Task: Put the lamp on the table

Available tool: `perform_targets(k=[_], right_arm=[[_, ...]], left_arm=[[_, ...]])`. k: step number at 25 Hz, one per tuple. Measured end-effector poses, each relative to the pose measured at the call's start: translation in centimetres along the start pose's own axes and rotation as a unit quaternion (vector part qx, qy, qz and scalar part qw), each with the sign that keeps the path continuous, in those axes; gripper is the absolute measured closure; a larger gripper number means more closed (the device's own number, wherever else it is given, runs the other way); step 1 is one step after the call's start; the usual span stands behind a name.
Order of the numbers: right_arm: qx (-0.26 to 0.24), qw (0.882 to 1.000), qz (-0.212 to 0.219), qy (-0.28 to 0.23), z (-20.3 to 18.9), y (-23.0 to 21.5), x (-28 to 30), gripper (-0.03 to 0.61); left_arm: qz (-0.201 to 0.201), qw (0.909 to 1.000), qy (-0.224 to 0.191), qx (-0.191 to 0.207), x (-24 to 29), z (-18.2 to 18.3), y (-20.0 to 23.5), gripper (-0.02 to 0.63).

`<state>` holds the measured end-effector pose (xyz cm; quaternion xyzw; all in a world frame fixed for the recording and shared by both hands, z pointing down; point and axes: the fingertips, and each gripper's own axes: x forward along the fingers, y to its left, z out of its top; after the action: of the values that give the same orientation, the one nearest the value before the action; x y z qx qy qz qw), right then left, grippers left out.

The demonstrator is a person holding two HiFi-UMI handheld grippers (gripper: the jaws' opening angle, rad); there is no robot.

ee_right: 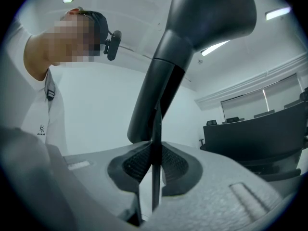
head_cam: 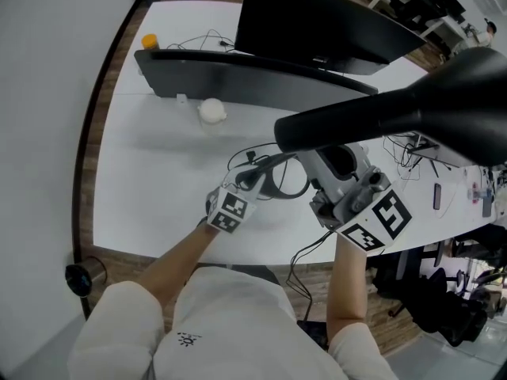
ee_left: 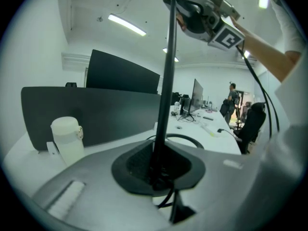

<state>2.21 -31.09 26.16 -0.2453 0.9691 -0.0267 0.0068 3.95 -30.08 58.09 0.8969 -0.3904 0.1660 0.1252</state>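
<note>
I see the lamp (head_cam: 412, 105) held over the front part of the white bench (head_cam: 150, 172), between both tools. The left hand-held gripper (head_cam: 252, 179) is clenched on the thin black pole (ee_left: 166, 90) at its low part; in the left gripper view the pole stands between the two pads (ee_left: 139, 165) and goes up and out of them. The right hand-held gripper (head_cam: 326, 158) grasps the same lamp higher, just under the head. In its own view a thin black rod (ee_right: 155, 177) is pinched between the jaws, and the thick neck (ee_right: 154, 95) and the wide head (ee_right: 207, 18) rise over it.

The pole is nearly upright and leans a little to the right at the top in the left gripper view. The head lies almost level. Its long axis runs from the middle of the head view to the right edge, with the narrow end over the right tool and the wide end to the right.

I cannot tell if the foot touches the bench. A white bottle (head_cam: 211, 111) stands well apart, near the dark screen (head_cam: 238, 74).
</note>
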Motion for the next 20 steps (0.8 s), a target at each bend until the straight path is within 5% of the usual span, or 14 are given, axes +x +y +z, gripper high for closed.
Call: perform_targets(k=[20], right_arm=[[-0.003,1.000,0.013,0.020,-3.9,-8.5,4.1,0.537]], left_arm=[[0.041,0.9990,0.014,-0.011,8.0,-1.9,7.7,0.566]])
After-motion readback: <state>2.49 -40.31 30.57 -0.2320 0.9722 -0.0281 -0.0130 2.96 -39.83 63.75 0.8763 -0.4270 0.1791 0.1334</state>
